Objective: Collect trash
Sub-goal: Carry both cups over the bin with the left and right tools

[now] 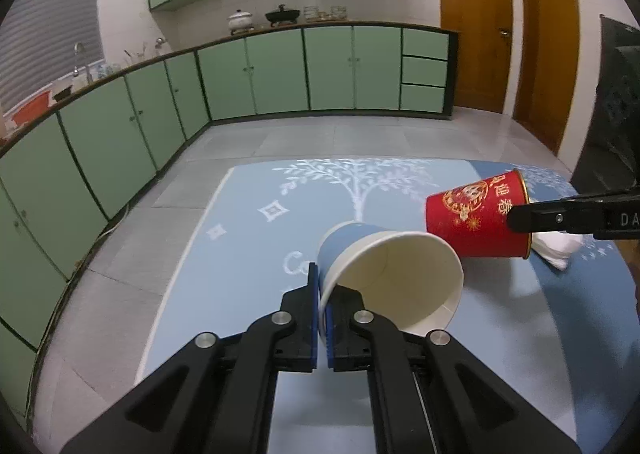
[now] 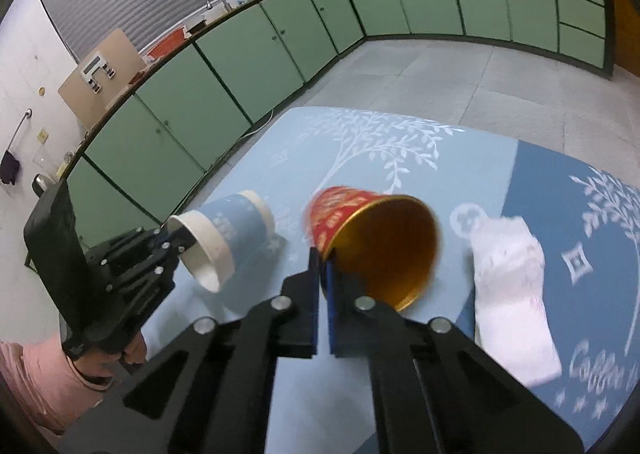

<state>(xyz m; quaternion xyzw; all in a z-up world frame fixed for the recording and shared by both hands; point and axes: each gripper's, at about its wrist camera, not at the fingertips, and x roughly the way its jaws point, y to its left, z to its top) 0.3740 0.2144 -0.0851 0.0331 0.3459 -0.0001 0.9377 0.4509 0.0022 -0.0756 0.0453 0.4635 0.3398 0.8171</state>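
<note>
Pinched in our left gripper [image 1: 322,306], the blue cup's [image 1: 352,250] thin rim crushes easily; beside it, our right gripper [image 2: 323,274] clamps the red cup's [image 2: 340,213] rim.

surface: table [image 2: 288,406] under a blue cloth printed with white trees | lying on it: crumpled white tissue [image 2: 512,294] at right, near edge | beyond: grey tiled floor [image 1: 304,137]
</note>
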